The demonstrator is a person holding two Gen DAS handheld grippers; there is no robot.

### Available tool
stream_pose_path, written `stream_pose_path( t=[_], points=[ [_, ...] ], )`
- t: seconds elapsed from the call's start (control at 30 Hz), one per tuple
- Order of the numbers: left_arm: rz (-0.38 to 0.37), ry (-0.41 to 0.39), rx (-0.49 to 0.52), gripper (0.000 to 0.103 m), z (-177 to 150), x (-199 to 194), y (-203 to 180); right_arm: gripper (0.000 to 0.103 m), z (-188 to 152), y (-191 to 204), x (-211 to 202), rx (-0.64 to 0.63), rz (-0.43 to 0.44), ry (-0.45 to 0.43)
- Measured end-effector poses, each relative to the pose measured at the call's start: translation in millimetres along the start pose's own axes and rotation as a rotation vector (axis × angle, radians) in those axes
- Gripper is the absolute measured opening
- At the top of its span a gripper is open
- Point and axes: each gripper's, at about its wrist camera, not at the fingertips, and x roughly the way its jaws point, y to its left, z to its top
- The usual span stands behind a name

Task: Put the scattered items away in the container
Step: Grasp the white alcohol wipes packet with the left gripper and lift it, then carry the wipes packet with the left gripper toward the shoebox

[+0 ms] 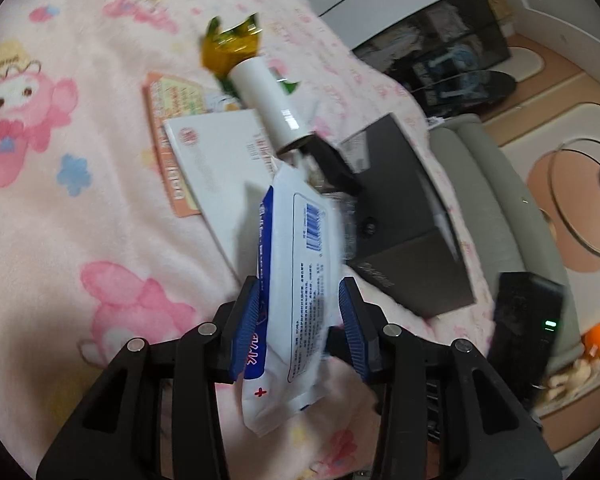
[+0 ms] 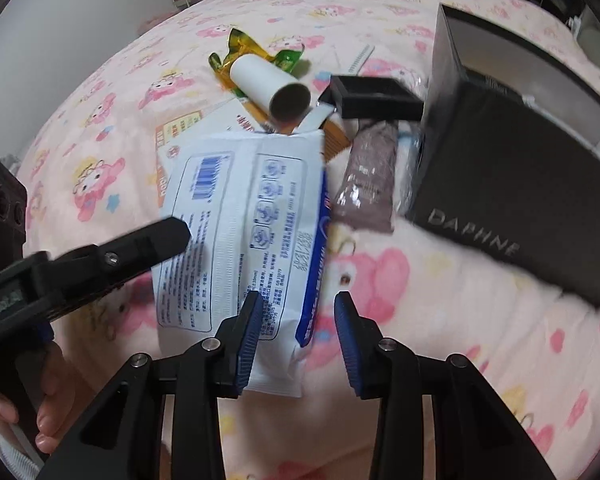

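on the pink blanket [image 1: 60, 220]: scattered stuff, black box [image 2: 512, 184] at 2 o'clock
left gripper [image 1: 299, 322]: jaws clamped on the wipes pack [image 1: 296, 280], held up off the bed
right gripper [image 2: 296, 332]: jaws apart, holding nothing
handling: soft, light, slick film, so i'd pinch mid-body, not the floppy end
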Motion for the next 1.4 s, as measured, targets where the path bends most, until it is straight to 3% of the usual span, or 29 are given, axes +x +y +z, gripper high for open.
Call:
stream_pose_path(
  t=[0.13, 0.37, 0.57, 0.73, 0.87, 1.13, 1.27, 1.4],
  points=[
    [-0.099, -0.022, 0.028, 0.04, -6, -20, -11, 0.034, -10, -2, -7, 0.014, 0.059, 0.015],
    [-0.165, 0.004, 0.045, 0.04, -9, -6, -41, 0.034, -22, -19, -14, 0.067, 0.108, 0.026],
    [-0.217, 0.079, 0.088, 0.04, -15, 25, -74, 0.034, -25, -41, -29, 0.112, 0.11, 0.004],
    [-0.211, 0.129, 0.177, 0.042, -26, 49, -93, 0.034, -33, -69, -37, 0.176, 0.059, 0.005],
    [-0.279, 0.119, 0.111, 0.042, -25, 48, -76, 0.034, -35, -92, -42, 0.227, 0.039, 0.001],
    [-0.37, 0.069, -0.028, 0.046, -13, 42, -47, 0.036, -25, -108, -74, 0.263, 0.019, -0.094],
    [-0.427, 0.122, -0.051, 0.046, -13, 52, -46, 0.037, -17, -92, -83, 0.227, 0.087, -0.129],
    [-0.463, 0.181, -0.076, 0.046, -15, 64, -46, 0.039, -16, -65, -71, 0.137, 0.12, -0.092]
  ],
)
